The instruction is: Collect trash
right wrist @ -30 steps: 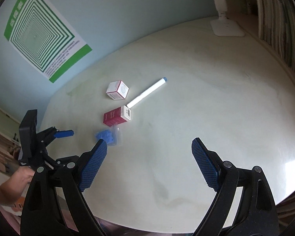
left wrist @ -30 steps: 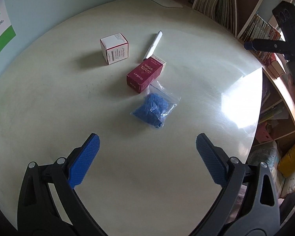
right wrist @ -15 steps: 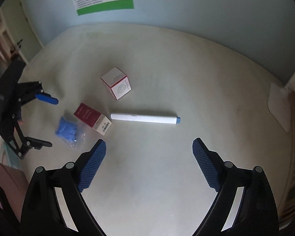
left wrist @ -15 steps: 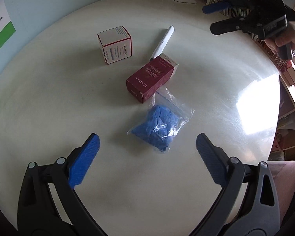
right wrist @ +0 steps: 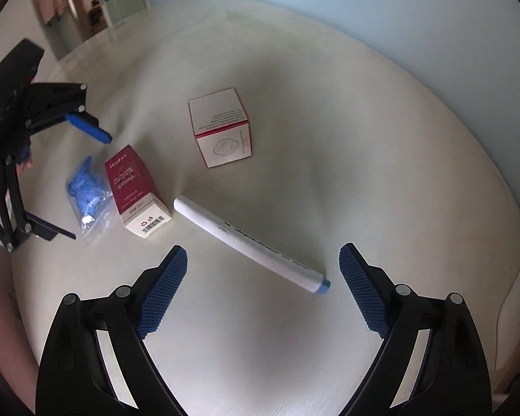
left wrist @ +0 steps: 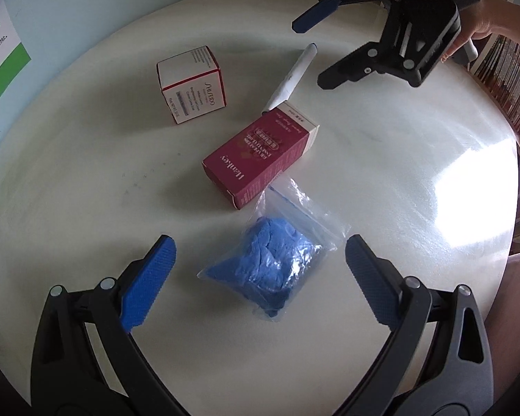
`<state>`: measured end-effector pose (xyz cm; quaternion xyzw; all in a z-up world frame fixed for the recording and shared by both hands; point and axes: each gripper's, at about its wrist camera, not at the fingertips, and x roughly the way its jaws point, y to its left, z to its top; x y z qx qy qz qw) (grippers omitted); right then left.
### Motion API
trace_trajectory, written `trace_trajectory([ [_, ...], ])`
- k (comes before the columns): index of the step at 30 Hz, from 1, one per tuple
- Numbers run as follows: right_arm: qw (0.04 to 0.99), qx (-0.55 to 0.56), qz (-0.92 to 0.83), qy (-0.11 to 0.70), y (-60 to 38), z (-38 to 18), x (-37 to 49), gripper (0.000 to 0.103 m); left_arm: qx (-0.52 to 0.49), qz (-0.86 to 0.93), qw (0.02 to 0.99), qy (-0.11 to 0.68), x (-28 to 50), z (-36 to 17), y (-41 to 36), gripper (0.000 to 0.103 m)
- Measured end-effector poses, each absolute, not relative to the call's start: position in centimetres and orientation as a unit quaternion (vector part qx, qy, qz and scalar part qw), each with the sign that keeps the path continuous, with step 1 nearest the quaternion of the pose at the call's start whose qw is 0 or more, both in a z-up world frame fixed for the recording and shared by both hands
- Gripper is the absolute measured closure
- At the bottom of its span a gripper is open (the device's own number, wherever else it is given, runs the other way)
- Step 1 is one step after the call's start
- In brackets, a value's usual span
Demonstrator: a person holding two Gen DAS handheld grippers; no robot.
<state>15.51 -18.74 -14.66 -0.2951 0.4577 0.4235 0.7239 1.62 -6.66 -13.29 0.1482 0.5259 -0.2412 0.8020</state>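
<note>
On the round white table lie a clear bag of blue gloves, a dark red carton, a white cube box and a white marker with a blue cap. My left gripper is open, its jaws either side of the glove bag, just above it. My right gripper is open over the marker; it also shows in the left wrist view. The right wrist view shows the bag, carton, cube box and my left gripper.
A pale blue wall with a green and white poster stands behind the table. Bookshelves stand past the table's right edge. A white lamp base sits near the table rim. A doorway shows beyond the table.
My left gripper has moved forward and down until its jaws flank the glove bag. My right gripper has swung in over the table and come down close over the marker.
</note>
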Motion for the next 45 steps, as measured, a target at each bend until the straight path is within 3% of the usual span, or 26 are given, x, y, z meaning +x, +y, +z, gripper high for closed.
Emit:
trace_trajectory([
  [3, 0.714, -0.324, 0.421, 0.457, -18.3, -15.6, 15.0, 0.017, 0.144, -0.229, 0.802, 0.532, 2.0, -13.6, -6.0, 0.008],
  [4, 0.711, -0.329, 0.419, 0.458, -18.2, -15.9, 15.0, 0.025, 0.143, -0.23, 0.801, 0.534, 2.1, -13.7, -6.2, 0.01],
  [5, 0.712, -0.321, 0.423, 0.459, -18.4, -15.9, 14.9, 0.026, 0.142, -0.232, 0.801, 0.534, 2.1, -13.8, -6.0, 0.012],
  [7, 0.712, -0.307, 0.426, 0.466, -18.8, -15.8, 14.8, 0.041, 0.141, -0.24, 0.799, 0.533, 2.1, -13.8, -5.8, 0.019],
  [12, 0.713, -0.294, 0.426, 0.474, -19.5, -15.6, 14.0, 0.063, 0.15, -0.264, 0.796, 0.523, 1.0, -13.2, -5.4, 0.036],
  [15, 0.709, -0.277, 0.425, 0.49, -19.7, -15.4, 13.8, 0.087, 0.148, -0.273, 0.796, 0.52, 1.0, -12.9, -5.2, 0.045],
  [19, 0.712, -0.256, 0.412, 0.507, -19.3, -15.2, 13.2, 0.089, 0.133, -0.282, 0.797, 0.517, 0.9, -12.7, -3.6, 0.056],
  [27, 0.749, -0.181, 0.363, 0.524, -21.3, -13.3, 11.9, 0.089, 0.113, -0.28, 0.801, 0.517, 0.4, -11.9, -1.8, 0.058],
  [45, 0.823, -0.128, 0.268, 0.484, -25.4, -8.8, 7.9, 0.09, 0.121, -0.291, 0.817, 0.484, 0.6, -7.6, -3.2, 0.059],
])
